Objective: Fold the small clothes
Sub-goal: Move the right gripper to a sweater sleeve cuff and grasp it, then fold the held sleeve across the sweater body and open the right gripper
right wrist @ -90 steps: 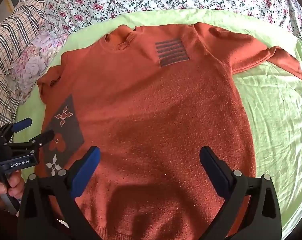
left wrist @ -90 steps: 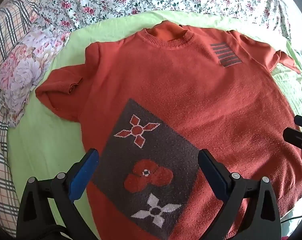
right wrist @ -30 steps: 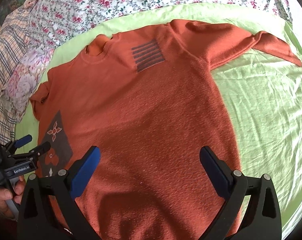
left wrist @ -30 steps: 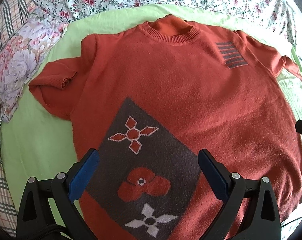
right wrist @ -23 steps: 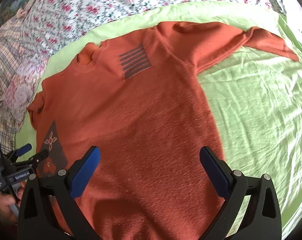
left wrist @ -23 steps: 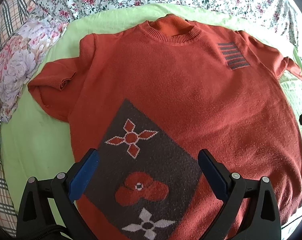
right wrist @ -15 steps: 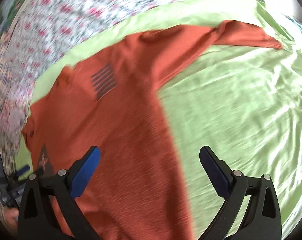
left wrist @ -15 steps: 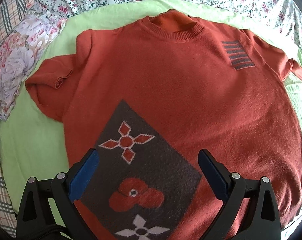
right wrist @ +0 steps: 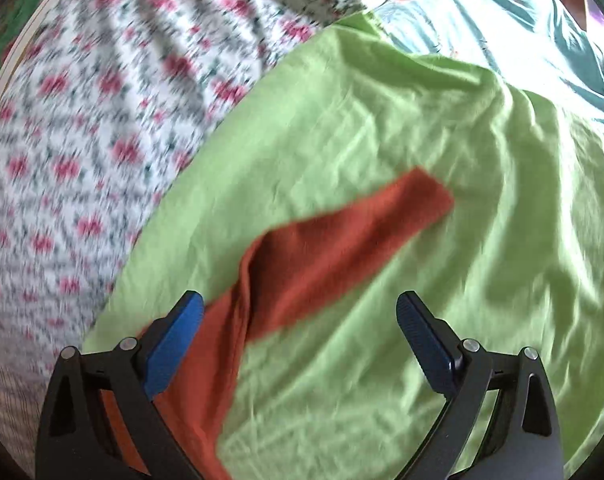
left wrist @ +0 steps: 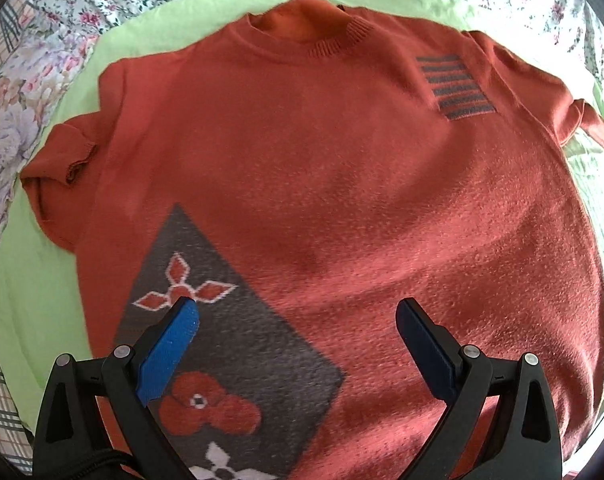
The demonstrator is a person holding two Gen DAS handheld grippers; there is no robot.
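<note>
No box, basket or other holder shows in either view. The left tongs (left wrist: 296, 312) stand wide apart with nothing between them, above the lower front of the sweater (left wrist: 321, 168). The right tongs (right wrist: 298, 308) are spread just as wide and hold nothing, above a long sleeve (right wrist: 341, 236). The rust-orange sweater lies front up on a green sheet (right wrist: 381, 120) over the bed, with a grey flower patch (left wrist: 242, 344) and grey stripes (left wrist: 453, 86). A flowered cover (right wrist: 82, 120) lies beyond, blurred.
</note>
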